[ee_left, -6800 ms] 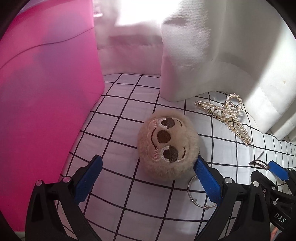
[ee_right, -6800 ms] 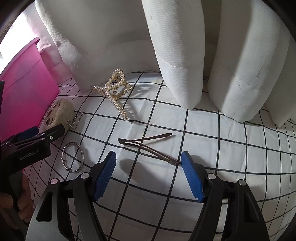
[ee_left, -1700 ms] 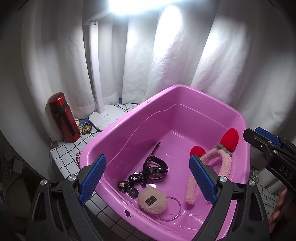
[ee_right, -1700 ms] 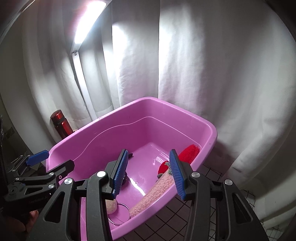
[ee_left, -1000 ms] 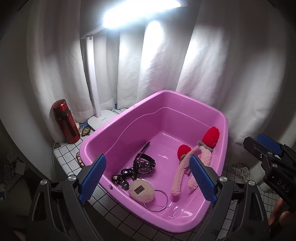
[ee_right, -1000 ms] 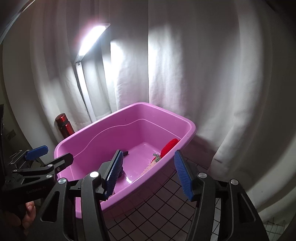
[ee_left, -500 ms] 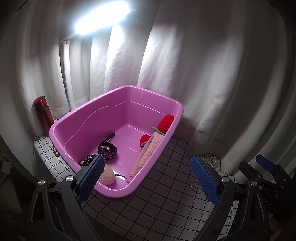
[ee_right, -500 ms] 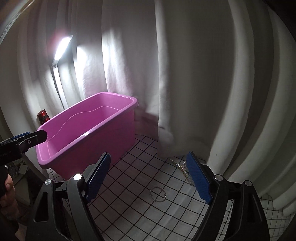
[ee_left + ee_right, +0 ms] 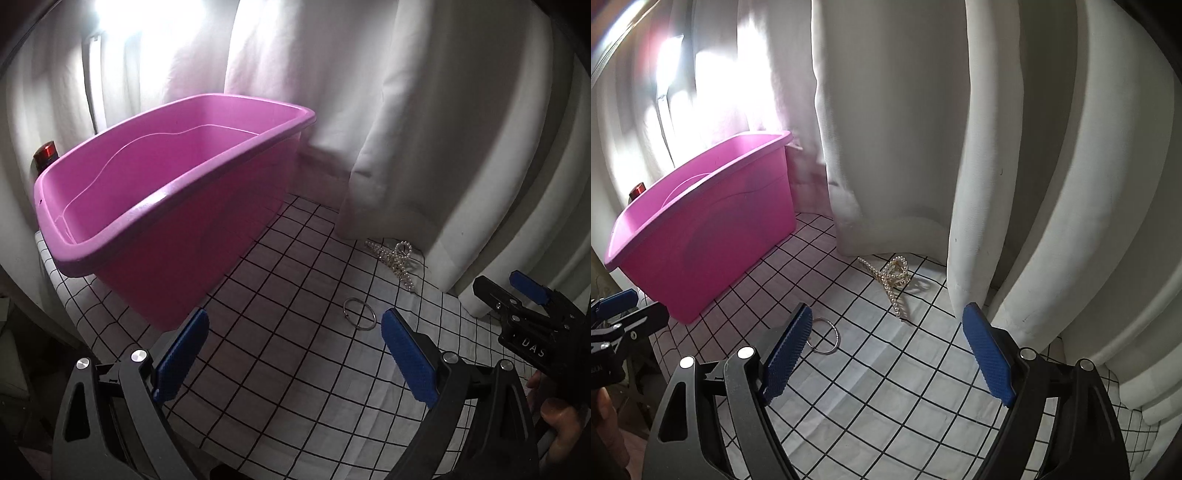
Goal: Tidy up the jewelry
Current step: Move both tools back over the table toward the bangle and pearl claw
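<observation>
A thin metal ring (image 9: 360,318) lies flat on the black-checked white cloth, just beyond my left gripper (image 9: 294,315), which is open and empty. The ring (image 9: 823,336) also shows beside the left fingertip of my right gripper (image 9: 886,308), whose jaws stand wide open with nothing between them. A gold hair claw set with pearls (image 9: 397,260) (image 9: 892,278) rests at the foot of the curtain, further back. The pink plastic tub (image 9: 166,206) (image 9: 701,236) stands to the left; its floor and contents are hidden behind its wall.
White curtain folds (image 9: 1015,166) hang down to the cloth at the back and right. A red bottle (image 9: 46,153) peeks out behind the tub, under a bright lamp (image 9: 92,74). The cloth's edge drops off at the near left.
Both views have swung right and down, from over the tub to the checked cloth. The ring and the pearl claw came into sight. The right jaws spread wider.
</observation>
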Motion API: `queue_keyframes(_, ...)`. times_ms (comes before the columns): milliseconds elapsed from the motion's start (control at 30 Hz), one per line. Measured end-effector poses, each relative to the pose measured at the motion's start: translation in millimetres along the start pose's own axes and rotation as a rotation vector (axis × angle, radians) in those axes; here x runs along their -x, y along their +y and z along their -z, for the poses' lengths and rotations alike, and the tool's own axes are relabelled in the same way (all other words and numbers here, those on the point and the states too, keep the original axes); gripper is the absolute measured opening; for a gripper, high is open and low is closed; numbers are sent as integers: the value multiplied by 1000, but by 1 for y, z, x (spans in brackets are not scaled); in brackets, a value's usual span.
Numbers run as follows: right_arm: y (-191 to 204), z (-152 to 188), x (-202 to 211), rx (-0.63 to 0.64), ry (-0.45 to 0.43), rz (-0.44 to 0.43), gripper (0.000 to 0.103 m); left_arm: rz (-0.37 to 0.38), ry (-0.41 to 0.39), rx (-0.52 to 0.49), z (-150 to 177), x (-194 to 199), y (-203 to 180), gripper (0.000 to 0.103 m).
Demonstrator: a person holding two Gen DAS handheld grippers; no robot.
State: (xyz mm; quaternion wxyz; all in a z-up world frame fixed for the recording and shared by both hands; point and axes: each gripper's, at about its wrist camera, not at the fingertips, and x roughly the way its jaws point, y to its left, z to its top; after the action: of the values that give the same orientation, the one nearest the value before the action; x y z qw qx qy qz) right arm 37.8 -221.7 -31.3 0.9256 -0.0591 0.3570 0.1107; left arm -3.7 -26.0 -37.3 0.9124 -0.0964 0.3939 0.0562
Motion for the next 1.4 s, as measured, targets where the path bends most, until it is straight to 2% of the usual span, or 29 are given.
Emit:
queue_keyframes(233,-11,4,-58,66,43,-81,80,-65,46,47,18,-43,-24,93)
queue_keyframes(400,-18,3,-96,118,74,-128,80,-68,51,91,25,-70,-42,93)
queue_keyframes(667,-28,1,-142,155,93,-183,80,-87,62,108,29,-112,-62,93)
queue_keyframes(867,-31,1,-164,181,108,-220,80,-100,87,107,33,-139,-66,93)
queue_keyframes(1133,-39,1,-183,200,117,-225,80,-105,114,95,33,-166,-75,93)
queue_keyframes(1400,-47,-2,-195,181,120,-231,80,-127,116,70,31,-176,-82,93)
